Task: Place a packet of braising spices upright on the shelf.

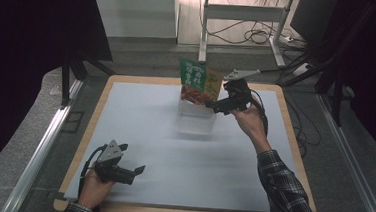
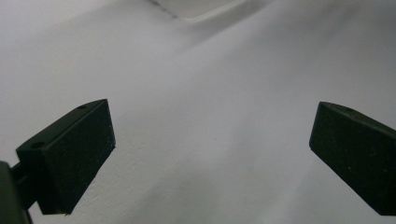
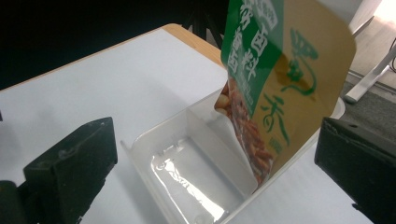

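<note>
The snack packet (image 3: pixel 285 79) stands tilted in a clear plastic bin (image 3: pixel 187 172) at the desk's (image 1: pixel 139 127) far edge. Right claw (image 1: pixel 211 105) spread beside it; left claw (image 1: pixel 139 170) spread near the front, empty.

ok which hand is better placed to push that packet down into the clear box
Right. Its tool sits open right beside the packet, which stands upright in the far end of the box. The left tool is open too, but rests at the near left of the table, far from it.
</note>
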`<move>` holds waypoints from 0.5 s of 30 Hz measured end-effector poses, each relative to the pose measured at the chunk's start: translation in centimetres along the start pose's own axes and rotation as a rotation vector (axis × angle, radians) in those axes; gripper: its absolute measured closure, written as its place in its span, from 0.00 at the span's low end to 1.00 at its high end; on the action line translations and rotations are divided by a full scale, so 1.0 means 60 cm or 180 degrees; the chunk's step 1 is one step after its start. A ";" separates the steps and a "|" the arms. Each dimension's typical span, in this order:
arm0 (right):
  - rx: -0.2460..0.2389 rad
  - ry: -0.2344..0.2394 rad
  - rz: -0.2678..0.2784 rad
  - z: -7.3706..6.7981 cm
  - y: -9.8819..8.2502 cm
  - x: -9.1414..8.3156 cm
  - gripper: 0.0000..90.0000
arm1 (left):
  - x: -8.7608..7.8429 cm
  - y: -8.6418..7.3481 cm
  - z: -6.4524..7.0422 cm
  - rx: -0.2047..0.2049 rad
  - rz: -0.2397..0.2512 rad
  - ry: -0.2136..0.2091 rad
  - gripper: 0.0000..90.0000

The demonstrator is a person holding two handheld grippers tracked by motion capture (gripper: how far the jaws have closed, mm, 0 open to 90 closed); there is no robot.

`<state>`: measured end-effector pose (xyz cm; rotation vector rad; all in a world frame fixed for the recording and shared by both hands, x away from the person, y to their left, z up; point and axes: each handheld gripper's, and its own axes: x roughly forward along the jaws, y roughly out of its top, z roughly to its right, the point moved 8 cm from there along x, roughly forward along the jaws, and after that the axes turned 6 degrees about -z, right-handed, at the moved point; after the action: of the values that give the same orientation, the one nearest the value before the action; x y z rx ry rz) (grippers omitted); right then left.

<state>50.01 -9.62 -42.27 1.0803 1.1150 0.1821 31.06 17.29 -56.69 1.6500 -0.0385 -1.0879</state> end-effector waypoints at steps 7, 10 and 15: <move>0.0021 0.0042 0.0012 -0.010 -0.017 -0.008 0.00 | 0.000 0.000 0.000 0.0002 -0.0003 0.0000 0.00; 0.0014 0.0055 0.0018 -0.016 -0.023 -0.011 0.00 | 0.000 0.000 0.000 0.0003 -0.0004 -0.0001 0.00; 0.0018 0.0076 0.0006 -0.023 -0.034 -0.013 0.00 | 0.000 0.000 0.001 0.0004 -0.0003 -0.0001 0.00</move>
<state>47.78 -10.30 -43.41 1.0868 1.1366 0.1937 31.04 17.27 -56.69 1.6510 -0.0385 -1.0891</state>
